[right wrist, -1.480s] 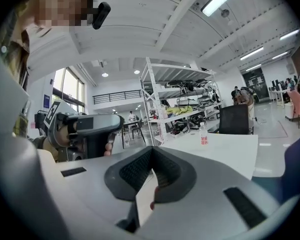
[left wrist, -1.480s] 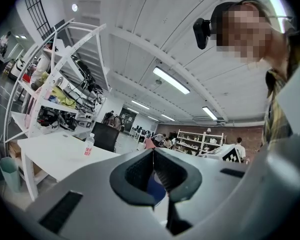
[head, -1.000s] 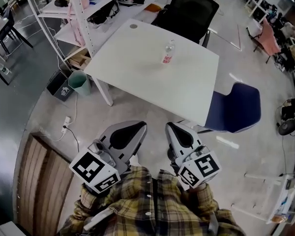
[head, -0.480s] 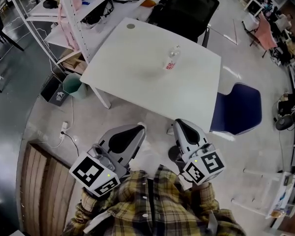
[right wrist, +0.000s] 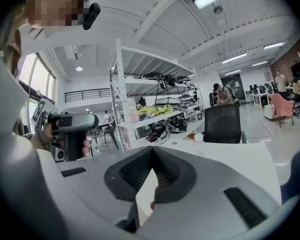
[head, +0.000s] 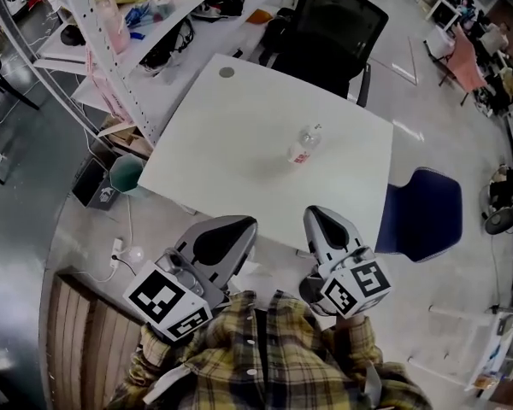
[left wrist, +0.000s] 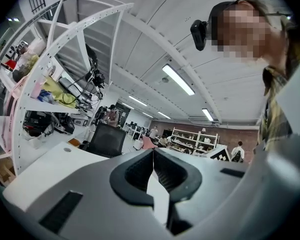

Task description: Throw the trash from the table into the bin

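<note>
Left gripper (head: 239, 223) and right gripper (head: 315, 213) clenched, empty; bottle (head: 303, 144) upright mid tabletop (head: 227, 139); black chair (head: 333, 32) behind far edge, bin (head: 125, 174) beside left edge.

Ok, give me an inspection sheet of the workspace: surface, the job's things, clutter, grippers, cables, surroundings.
surface: white table, mostly bare.
job's things: clear plastic bottle on the table, right of middle; teal bin on the floor by the table's left corner.
clutter: nothing seen on the table; shelf rack is crowded.
grippers: left gripper and right gripper both shut, empty, by the table's near edge.
cables: white cord on the floor near the bin.
surroundings: black chair, blue chair.
</note>
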A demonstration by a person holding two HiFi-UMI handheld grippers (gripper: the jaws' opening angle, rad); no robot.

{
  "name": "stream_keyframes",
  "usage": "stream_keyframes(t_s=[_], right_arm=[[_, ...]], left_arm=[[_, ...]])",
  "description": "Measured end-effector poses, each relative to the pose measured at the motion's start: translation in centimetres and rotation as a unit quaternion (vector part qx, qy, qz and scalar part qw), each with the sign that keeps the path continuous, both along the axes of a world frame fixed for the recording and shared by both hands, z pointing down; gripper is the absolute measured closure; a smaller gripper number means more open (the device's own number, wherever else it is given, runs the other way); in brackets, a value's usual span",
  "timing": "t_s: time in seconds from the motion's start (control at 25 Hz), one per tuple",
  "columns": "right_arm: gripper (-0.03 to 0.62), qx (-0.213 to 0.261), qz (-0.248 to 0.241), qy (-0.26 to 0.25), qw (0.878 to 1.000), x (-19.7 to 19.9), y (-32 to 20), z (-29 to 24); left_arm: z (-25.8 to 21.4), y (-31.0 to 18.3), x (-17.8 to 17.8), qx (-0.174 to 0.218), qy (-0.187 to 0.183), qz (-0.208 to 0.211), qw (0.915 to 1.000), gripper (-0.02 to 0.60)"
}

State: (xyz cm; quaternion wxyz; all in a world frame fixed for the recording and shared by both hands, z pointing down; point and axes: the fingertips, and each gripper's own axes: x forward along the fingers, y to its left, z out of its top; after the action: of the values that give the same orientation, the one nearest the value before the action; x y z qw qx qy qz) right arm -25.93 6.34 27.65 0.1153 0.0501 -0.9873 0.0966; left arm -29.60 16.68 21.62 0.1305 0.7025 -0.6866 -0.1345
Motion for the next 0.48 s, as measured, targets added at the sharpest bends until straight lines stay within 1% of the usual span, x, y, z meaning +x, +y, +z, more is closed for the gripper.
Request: stream_keyframes(t_s=[0.12,0.28,0.48], right_arm=[[0.595,-0.002,0.011,-0.004,1.0,-2.2,-2.7,-0.5],[0.595,0.007,0.029,-0.011,0.999,-4.7,-6.3,-1.3],[0.595,0.011,0.051,-0.017,0.998,-5.8,-9.5,-1.6]], left_arm=[[-0.6,-2.6,-2.4,0.001,-0.005,0.009,0.9999,0.571],[-1.2,-6.2,-5.1,0.002,-0.012,0.024,0.9996,0.571],[-1.7,-9.9,-6.5,0.005,-0.019,0.045,0.9988,0.571]])
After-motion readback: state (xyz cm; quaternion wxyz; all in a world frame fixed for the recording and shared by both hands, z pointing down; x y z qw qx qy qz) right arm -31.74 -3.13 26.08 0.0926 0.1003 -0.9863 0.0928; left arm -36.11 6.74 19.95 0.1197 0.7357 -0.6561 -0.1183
